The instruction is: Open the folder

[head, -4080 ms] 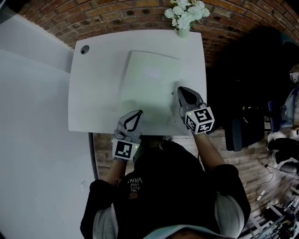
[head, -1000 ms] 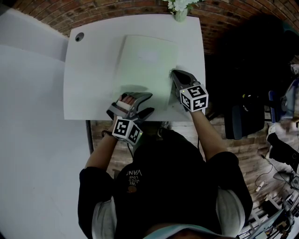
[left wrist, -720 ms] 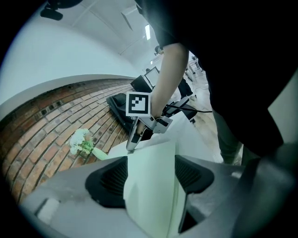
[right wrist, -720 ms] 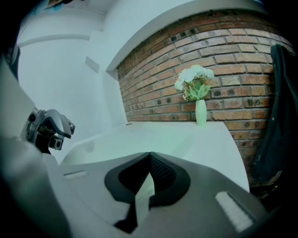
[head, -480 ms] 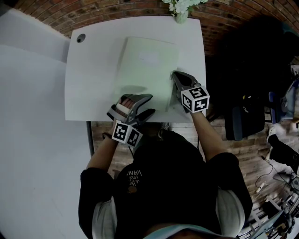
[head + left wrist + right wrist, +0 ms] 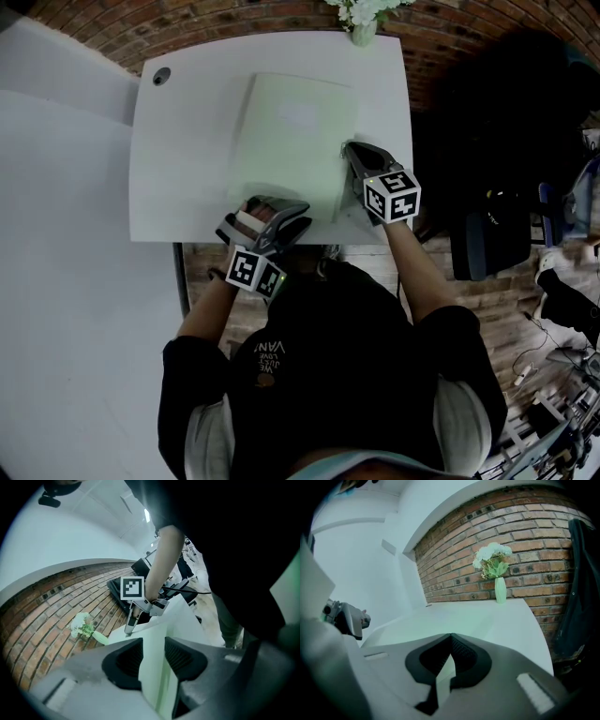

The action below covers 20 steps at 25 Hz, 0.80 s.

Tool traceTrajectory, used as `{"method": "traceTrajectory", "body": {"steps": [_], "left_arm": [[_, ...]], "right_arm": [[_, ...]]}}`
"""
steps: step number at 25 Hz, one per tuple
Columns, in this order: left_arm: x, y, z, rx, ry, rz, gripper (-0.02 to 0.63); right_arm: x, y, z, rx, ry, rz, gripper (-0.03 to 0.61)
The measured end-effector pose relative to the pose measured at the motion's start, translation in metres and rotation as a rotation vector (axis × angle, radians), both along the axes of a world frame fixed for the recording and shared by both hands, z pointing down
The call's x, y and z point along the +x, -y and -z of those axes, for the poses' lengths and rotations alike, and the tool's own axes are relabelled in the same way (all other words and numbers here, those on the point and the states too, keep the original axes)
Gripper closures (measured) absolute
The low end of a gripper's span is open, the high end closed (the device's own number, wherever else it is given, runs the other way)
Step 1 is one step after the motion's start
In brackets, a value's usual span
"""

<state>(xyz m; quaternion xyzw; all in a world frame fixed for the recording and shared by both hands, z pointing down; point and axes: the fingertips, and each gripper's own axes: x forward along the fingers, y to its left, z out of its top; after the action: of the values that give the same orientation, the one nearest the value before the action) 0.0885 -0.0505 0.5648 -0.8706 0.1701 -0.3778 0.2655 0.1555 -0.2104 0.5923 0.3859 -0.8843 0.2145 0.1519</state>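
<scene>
Reaching over the near edge of the white rectangular table (image 6: pixel 178 159), the left tool (image 6: pixel 302 216) stood partly open. Its jaws had just been closing, with the near edge of the flat pale-green folder (image 6: pixel 291 141) between them. Farther on, the right tool (image 6: pixel 348 146) was clamped on the folder's right edge. The folder lay on the middle of the table. A pale-green vase of white flowers (image 6: pixel 362 26) stood at the far edge, before a red brick wall (image 6: pixel 234 23).

Black top (image 6: pixel 347 366), grey sleeves (image 6: pixel 464 427); grey left tool (image 6: pixel 293 217) and right tool (image 6: pixel 349 147), each bearing 1 black-and-white marker cube.
</scene>
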Motion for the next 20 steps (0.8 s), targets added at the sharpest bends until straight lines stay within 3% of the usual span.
{"method": "traceTrajectory", "body": {"steps": [6,20], "left_arm": [[0.002,-0.010,-0.008,-0.033,0.043,-0.038,0.579],[0.001,-0.008,0.005,0.004,0.007,-0.001,0.595]], "right_arm": [[0.000,0.000,0.000,0.001,0.007,-0.001,0.581],[0.000,-0.001,0.000,0.006,-0.003,-0.002,0.581]]}}
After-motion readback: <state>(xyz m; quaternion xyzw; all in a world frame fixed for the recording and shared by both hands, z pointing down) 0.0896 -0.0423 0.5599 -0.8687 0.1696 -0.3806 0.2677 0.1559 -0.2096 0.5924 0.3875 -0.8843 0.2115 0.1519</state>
